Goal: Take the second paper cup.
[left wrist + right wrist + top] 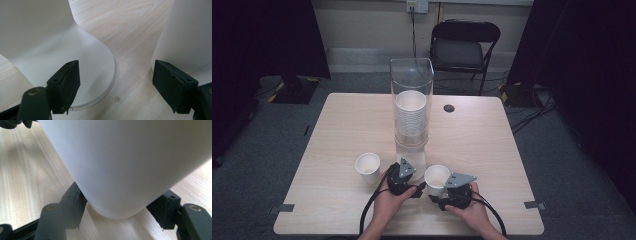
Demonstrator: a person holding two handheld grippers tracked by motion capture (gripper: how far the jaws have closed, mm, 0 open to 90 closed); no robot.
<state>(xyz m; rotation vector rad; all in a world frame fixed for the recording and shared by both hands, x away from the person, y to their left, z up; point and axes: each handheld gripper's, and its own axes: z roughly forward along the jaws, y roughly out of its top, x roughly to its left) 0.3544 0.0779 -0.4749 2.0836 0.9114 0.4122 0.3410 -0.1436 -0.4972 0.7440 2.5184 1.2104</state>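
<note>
Right gripper (435, 192) clamps a white paper cup (437, 179) low on its wall. In the right gripper view both black pads (75, 202) press either side of the cup's base, and the cup (130, 162) stands upright on the wooden table (492, 145). In the high view that cup sits at about 5 o'clock from the clear cup dispenser (412, 100), near it, at the table's near edge.

Left gripper (412, 176) is released, jaws apart with nothing pinched. In the left gripper view its pads (66, 82) straddle bare wood. The dispenser's round white foot (95, 75) lies at 10 o'clock from the gap, and the held cup's wall (185, 35) rises at 2 o'clock, just beside the right-hand pad; contact unclear.

Second paper cup (367, 166) stands free and upright at about 7 o'clock from the dispenser, near the left gripper, not touching it. The dispenser holds a stack of cups (410, 115) in its tube. Cables trail from both grippers off the near edge. Both hands (389, 200) rest low on the table. Black folding chair (464, 47) beyond the table at 12 o'clock.
</note>
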